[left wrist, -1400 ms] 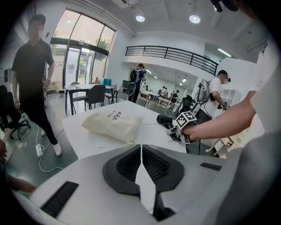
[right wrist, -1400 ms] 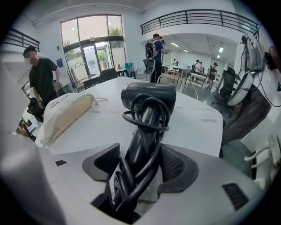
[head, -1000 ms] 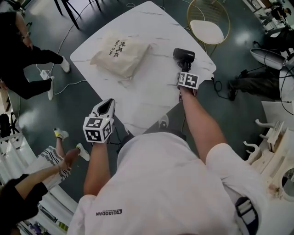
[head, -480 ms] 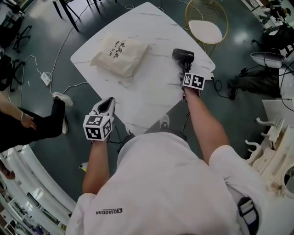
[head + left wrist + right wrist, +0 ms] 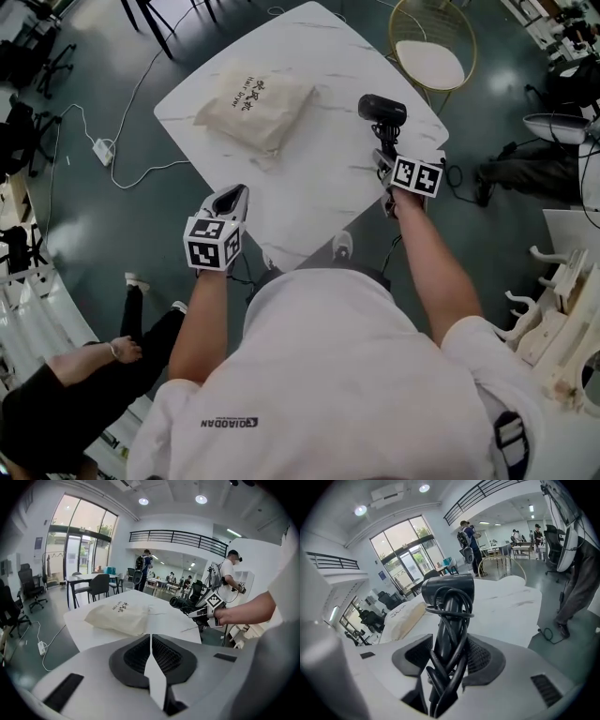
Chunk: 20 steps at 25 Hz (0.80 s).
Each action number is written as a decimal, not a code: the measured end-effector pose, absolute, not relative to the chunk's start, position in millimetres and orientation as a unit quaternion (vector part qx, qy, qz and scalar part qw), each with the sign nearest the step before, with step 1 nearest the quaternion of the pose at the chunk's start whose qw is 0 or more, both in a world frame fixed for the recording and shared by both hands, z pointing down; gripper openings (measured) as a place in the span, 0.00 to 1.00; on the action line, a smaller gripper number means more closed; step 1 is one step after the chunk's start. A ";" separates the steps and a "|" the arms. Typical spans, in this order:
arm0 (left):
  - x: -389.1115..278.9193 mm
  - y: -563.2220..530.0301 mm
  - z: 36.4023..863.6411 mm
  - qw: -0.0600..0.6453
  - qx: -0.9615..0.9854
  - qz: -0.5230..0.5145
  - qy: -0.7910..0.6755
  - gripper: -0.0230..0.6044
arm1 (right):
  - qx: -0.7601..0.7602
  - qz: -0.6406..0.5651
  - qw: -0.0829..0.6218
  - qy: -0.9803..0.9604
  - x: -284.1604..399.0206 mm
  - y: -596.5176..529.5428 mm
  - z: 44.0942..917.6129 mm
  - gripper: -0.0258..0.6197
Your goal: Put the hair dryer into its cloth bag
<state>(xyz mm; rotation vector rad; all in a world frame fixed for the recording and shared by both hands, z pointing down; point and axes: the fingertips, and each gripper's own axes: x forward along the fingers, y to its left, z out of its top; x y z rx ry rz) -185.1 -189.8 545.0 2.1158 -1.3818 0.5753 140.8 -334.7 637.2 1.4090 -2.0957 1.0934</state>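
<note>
The black hair dryer (image 5: 382,111) stands upright over the right part of the white marble table (image 5: 309,187). My right gripper (image 5: 387,157) is shut on its handle, which has the cord wound round it. In the right gripper view the dryer (image 5: 449,592) rises between the pads of my right gripper (image 5: 449,656). The beige cloth bag (image 5: 258,101) lies flat at the table's far left, also seen as the bag (image 5: 123,616) and the bag (image 5: 405,618). My left gripper (image 5: 232,199) hovers shut and empty at the table's near edge, with its jaws together in the left gripper (image 5: 150,641) view.
A gold-framed chair (image 5: 427,61) with a white seat stands past the table's far right corner. A power strip and cable (image 5: 103,150) lie on the dark floor at left. A person (image 5: 66,412) crouches at lower left. White furniture (image 5: 553,300) stands at right.
My right gripper has risen with the hair dryer in it, lifting it off the table. The left gripper has stayed put. People on the floor at left have moved.
</note>
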 end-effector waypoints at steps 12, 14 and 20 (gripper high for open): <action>-150.9 -232.3 566.8 0.209 0.797 0.301 -0.479 0.20 | 0.400 0.380 0.153 -0.820 100.0 -262.3 592.0 0.39; -141.5 -251.1 573.1 0.189 0.797 0.330 -0.469 0.25 | 0.393 0.384 0.146 -0.823 99.3 -250.0 590.9 0.39; -109.5 -317.9 600.2 0.127 0.784 0.412 -0.447 0.33 | 0.389 0.379 0.147 -0.827 105.8 -226.9 595.4 0.39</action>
